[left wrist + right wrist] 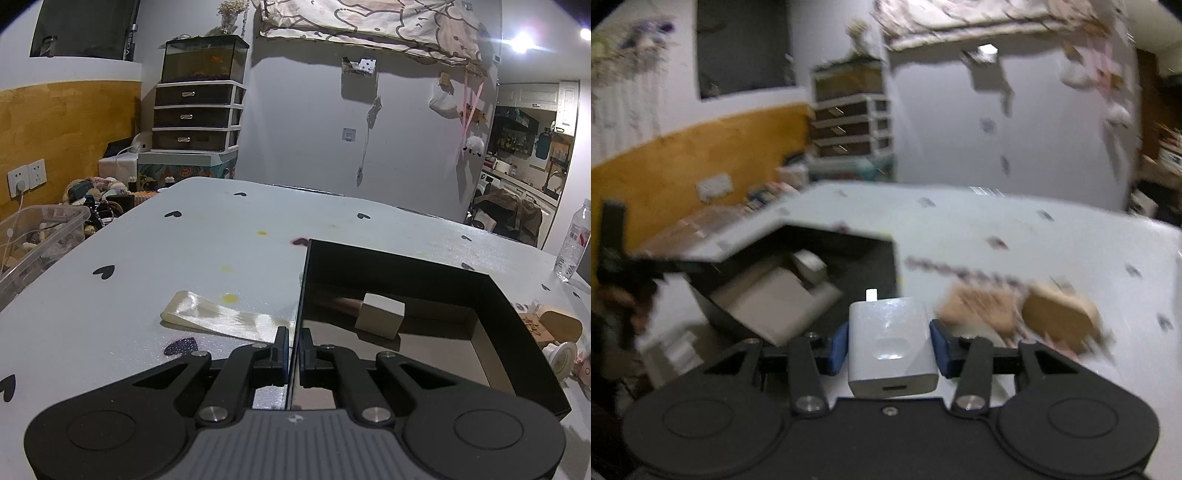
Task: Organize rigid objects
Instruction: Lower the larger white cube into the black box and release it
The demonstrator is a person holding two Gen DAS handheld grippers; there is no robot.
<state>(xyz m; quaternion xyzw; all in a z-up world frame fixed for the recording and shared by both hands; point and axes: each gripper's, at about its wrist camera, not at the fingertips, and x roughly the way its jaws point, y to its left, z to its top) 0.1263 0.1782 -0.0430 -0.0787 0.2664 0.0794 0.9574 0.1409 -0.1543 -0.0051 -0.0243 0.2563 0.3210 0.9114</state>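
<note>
The left tongs point(293, 354) were clamped on the near wall of an open black box point(509, 325), steadying it on the heart-patterned surface point(221, 221). The right tongs point(888, 345) carried a white charger point(892, 343) between their blue pads point(837, 347), which looked pressed against its sides, with the box below and to the left in that blurred view.

The sorting appeared partly done: one white block point(380, 315) already lay on the box floor, apparently with a brownish piece behind it, while the charger seemed bound there next. Left outside were two wooden pieces point(1015, 314) to the right of the box, a small white round item point(561, 360) beside them, and a pearly flat strip point(221, 321) on the box's other side.

Most of the box floor stood free, so room for the charger looked ample; the upright walls were the edges to get over. The far half of the surface was open, with a water bottle point(572, 243) near its right edge and a clear bin point(40, 236) off its left.
</note>
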